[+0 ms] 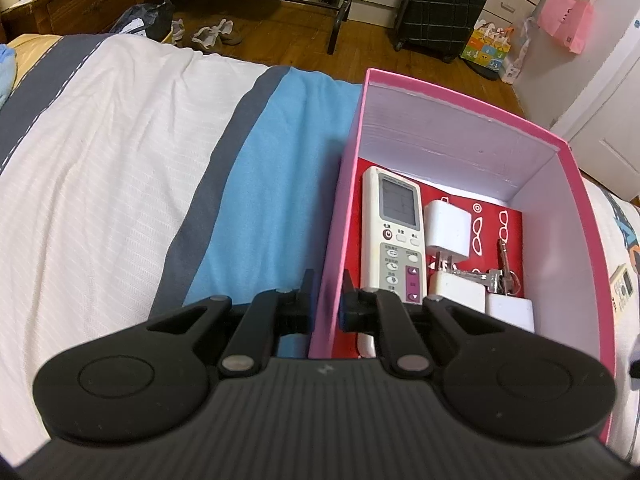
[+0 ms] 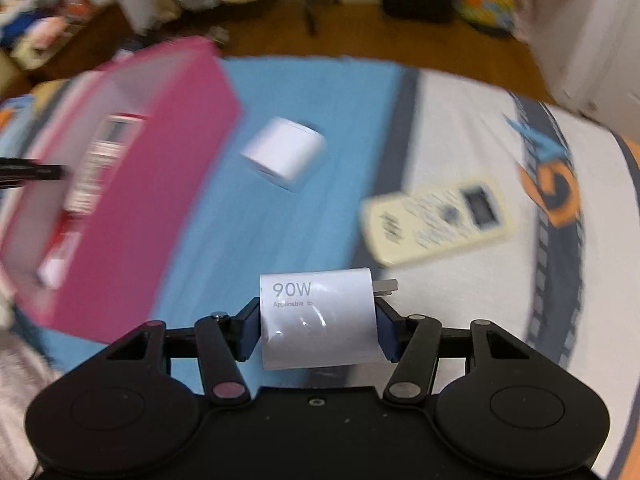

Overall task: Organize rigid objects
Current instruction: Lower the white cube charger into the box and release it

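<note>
A pink box (image 1: 588, 216) stands on the bed. My left gripper (image 1: 326, 300) is shut on its left wall, one finger outside and one inside. In the box lie a white remote (image 1: 394, 236), several white chargers (image 1: 447, 229) and a bunch of keys (image 1: 498, 276) on a red sheet. My right gripper (image 2: 318, 320) is shut on a white 90W charger (image 2: 320, 320) and holds it above the bed, right of the box (image 2: 140, 208). Another white charger (image 2: 284, 154) and a cream remote (image 2: 436, 220) lie on the bed. The right wrist view is blurred.
The bedspread (image 1: 120, 160) is white, grey and blue. The cream remote also shows at the right edge of the left wrist view (image 1: 622, 288). Beyond the bed are a wooden floor, a black suitcase (image 1: 440, 8), a metal rack with bags and a door.
</note>
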`<move>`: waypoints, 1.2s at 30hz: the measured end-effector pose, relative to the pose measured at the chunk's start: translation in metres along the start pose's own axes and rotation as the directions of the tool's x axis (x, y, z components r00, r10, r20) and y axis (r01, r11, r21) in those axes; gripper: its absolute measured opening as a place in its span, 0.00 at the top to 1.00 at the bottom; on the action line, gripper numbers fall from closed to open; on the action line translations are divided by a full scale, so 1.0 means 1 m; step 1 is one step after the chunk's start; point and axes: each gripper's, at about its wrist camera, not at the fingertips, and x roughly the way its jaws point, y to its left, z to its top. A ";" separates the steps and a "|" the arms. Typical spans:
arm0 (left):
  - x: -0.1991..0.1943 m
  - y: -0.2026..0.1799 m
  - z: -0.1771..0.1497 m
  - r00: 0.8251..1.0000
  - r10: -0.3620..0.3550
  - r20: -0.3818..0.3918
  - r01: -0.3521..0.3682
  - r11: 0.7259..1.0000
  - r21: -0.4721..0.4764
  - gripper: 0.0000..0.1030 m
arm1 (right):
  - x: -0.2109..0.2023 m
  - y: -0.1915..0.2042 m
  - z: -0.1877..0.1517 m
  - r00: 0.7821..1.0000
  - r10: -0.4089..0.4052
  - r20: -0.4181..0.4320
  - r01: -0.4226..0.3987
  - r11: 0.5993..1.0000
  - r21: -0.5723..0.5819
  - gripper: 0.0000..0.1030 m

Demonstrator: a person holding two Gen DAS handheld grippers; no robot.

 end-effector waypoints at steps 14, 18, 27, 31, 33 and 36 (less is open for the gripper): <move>0.001 0.002 -0.001 1.000 -0.029 -0.001 0.029 1.000 0.002 0.94 | -0.037 0.146 0.040 0.950 0.229 0.214 -0.122 0.898 -0.422 0.39; 0.001 0.003 -0.001 0.999 -0.036 0.001 0.036 0.999 0.002 0.94 | -0.005 0.193 0.061 0.971 0.171 0.165 -0.047 0.819 -0.571 0.40; 0.002 0.006 0.000 0.999 -0.053 -0.004 0.053 0.999 -0.005 0.93 | 0.094 0.222 0.109 0.985 -0.163 0.055 0.159 0.741 -0.652 0.40; 0.002 0.006 -0.001 0.998 -0.058 -0.002 0.058 0.998 -0.004 0.93 | 0.115 0.218 0.113 0.975 -0.218 0.033 0.185 0.729 -0.659 0.39; 0.002 0.007 -0.001 0.998 -0.063 -0.002 0.063 0.998 -0.007 0.92 | 0.113 0.214 0.113 0.975 -0.211 0.068 0.204 0.732 -0.650 0.38; 0.002 0.007 0.000 0.998 -0.064 -0.004 0.064 0.998 -0.011 0.92 | 0.091 0.203 0.118 0.982 -0.146 0.119 0.188 0.781 -0.595 0.36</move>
